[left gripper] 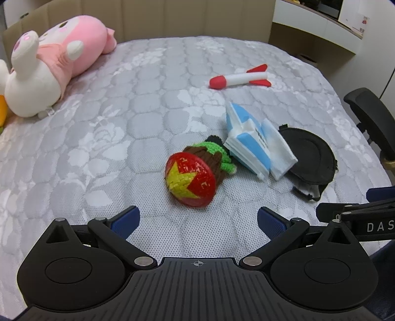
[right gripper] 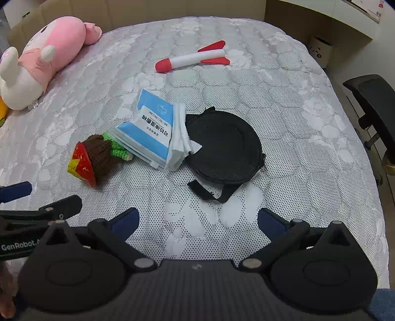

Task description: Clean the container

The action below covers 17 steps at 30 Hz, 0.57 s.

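Note:
A flat round black fabric container (right gripper: pixel 223 145) (left gripper: pixel 309 156) lies collapsed on the mattress, a strap trailing from its near edge. A blue-and-white tissue pack (right gripper: pixel 154 134) (left gripper: pixel 254 145) rests partly on its left rim. A crocheted doll with a red hat bearing a yellow star (left gripper: pixel 191 182) (right gripper: pixel 90 160) lies against the pack. A red-and-white toy rocket (left gripper: pixel 240 77) (right gripper: pixel 193 58) lies farther back. My left gripper (left gripper: pixel 198 219) is open just short of the doll. My right gripper (right gripper: pixel 198 221) is open, nearer than the container's strap. Neither holds anything.
A large pink-and-white plush toy (left gripper: pixel 53 59) (right gripper: pixel 40 56) lies at the mattress's far left. A black office chair (right gripper: pixel 375 106) (left gripper: pixel 370 118) stands off the right edge. A beige headboard (left gripper: pixel 160 19) runs behind. The grey quilted mattress (right gripper: pixel 296 138) spreads around the objects.

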### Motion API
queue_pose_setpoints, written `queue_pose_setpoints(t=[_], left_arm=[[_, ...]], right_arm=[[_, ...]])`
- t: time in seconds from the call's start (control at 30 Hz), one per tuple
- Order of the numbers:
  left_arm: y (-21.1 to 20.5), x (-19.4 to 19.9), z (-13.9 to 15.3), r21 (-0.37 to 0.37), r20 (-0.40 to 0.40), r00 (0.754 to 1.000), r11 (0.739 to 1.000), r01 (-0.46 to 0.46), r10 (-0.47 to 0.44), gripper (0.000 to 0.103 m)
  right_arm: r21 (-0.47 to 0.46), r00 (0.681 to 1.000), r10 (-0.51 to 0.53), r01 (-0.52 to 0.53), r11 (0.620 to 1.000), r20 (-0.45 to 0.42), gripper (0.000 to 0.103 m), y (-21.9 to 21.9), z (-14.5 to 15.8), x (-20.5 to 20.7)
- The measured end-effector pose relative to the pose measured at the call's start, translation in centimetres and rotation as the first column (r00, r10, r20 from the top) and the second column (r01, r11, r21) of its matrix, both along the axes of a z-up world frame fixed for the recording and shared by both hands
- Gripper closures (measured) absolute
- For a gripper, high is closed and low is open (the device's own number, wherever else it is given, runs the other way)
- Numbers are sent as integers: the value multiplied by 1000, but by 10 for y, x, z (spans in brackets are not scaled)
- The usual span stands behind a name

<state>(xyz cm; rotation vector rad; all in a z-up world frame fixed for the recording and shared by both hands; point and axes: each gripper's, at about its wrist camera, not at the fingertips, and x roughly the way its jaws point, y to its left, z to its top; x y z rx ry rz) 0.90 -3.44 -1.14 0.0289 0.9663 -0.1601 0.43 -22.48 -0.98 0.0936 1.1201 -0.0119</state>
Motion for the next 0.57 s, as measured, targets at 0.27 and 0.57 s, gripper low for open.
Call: queue_pose_setpoints(t=[0.27,0.57], left_arm=[[-1,-2,2,8,19,1000,1000,0,0,0],[-5,-6,8,28,77,997,999,23,-25,0]], right_arm=[[3,1000,-1,1,1000,-2,0,-2,0,1],[2,1000,1,-1,1000,-4,0,-4,0,1]])
